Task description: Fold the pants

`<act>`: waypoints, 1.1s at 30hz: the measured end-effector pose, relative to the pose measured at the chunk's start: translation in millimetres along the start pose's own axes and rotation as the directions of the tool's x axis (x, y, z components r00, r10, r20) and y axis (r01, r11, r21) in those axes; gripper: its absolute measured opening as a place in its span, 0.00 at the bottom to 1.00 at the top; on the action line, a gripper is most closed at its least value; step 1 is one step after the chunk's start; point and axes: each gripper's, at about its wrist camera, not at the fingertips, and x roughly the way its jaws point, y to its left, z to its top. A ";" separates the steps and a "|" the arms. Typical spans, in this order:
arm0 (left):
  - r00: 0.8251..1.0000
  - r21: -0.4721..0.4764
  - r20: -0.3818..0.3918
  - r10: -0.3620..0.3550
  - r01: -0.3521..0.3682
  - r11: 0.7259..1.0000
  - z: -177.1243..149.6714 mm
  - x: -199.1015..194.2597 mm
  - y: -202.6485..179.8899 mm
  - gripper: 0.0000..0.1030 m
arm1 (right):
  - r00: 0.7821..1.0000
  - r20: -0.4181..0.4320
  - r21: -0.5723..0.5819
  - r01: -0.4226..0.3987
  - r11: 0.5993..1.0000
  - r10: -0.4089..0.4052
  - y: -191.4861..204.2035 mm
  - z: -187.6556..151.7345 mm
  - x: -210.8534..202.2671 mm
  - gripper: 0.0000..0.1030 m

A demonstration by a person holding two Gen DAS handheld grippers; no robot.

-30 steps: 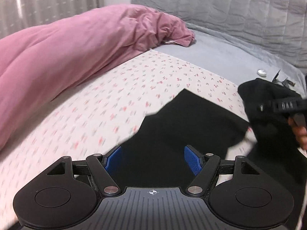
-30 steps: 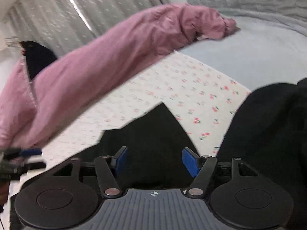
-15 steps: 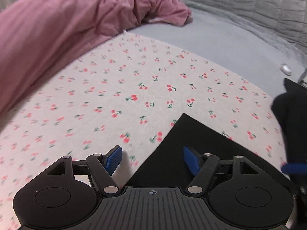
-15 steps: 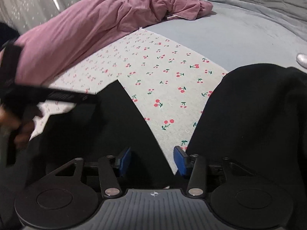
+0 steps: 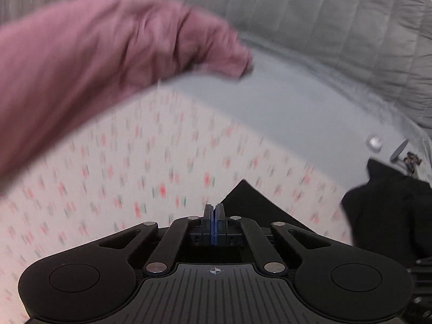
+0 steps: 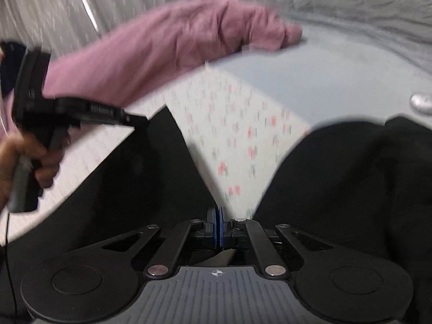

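Black pants [image 5: 256, 208] lie on a cherry-print sheet [image 5: 135, 162], with a bunched part [image 5: 391, 216] to the right. My left gripper [image 5: 215, 212] has its jaws closing down to blue pads pressed together, right at the near edge of the flat pant leg, seemingly pinching it. The right wrist view shows that gripper [image 6: 144, 121] from the side, held by a hand [image 6: 16, 162], its tip on the leg's edge [image 6: 135, 189]. My right gripper [image 6: 218, 216] is likewise closing, pads together where the leg meets the bunched part [image 6: 351, 189]. The image is blurred.
A pink duvet [image 5: 94, 67] is heaped across the back left of the bed. A grey blanket [image 5: 297, 108] and quilted headboard [image 5: 297, 13] lie beyond. A small white object [image 5: 374, 142] rests on the grey blanket at the right. Curtains [image 6: 108, 0] hang behind.
Both grippers went from open to pads together. The left gripper swept sideways to the pant leg's edge. The right gripper's view tilted up a little.
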 end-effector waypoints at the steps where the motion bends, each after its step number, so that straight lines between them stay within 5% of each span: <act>1: 0.999 0.020 0.029 0.012 -0.013 1.000 6.3 -8.9 -4.9 0.00 | 0.999 0.036 0.000 -0.009 1.000 0.009 1.4 4.2 -9.9 0.02; 5: 0.993 0.091 0.105 0.057 -0.067 0.994 20.0 -16.0 -17.8 0.00 | 0.993 0.116 -0.023 0.018 1.000 -0.016 11.2 14.2 -24.8 0.02; 10: 0.990 0.105 0.095 0.103 -0.113 0.988 4.7 27.8 -11.9 0.00 | 0.991 0.103 -0.027 0.093 0.995 -0.090 14.7 12.3 4.5 0.02; 16: 0.976 0.015 0.109 0.188 -0.190 0.982 -32.6 83.9 3.6 0.01 | 0.971 0.052 -0.038 0.235 0.971 -0.233 5.1 4.0 37.1 0.02; 18: 0.977 -0.014 0.103 0.186 -0.186 0.982 -36.6 85.1 7.6 0.09 | 0.976 0.059 -0.012 0.212 0.977 -0.211 2.0 4.7 31.7 0.07; 21: 0.981 -0.028 0.105 0.162 -0.160 0.987 -35.7 63.6 10.9 0.14 | 0.983 0.092 -0.012 0.161 0.987 -0.159 4.8 8.0 22.4 0.20; 23: 0.981 -0.027 0.101 0.164 -0.162 0.986 -38.4 37.5 16.4 0.26 | 0.985 0.105 -0.031 0.141 0.990 -0.137 13.5 6.5 17.1 0.32; 26: 0.974 0.001 0.114 0.198 -0.200 0.980 -54.2 -10.0 26.0 0.51 | 0.991 0.105 -0.036 0.093 0.995 -0.088 26.4 4.6 15.6 0.33; 33: 0.940 -0.038 0.123 0.319 -0.316 0.948 -116.8 -125.4 64.3 0.61 | 0.994 0.104 -0.129 0.049 0.990 -0.036 70.8 3.2 13.0 0.42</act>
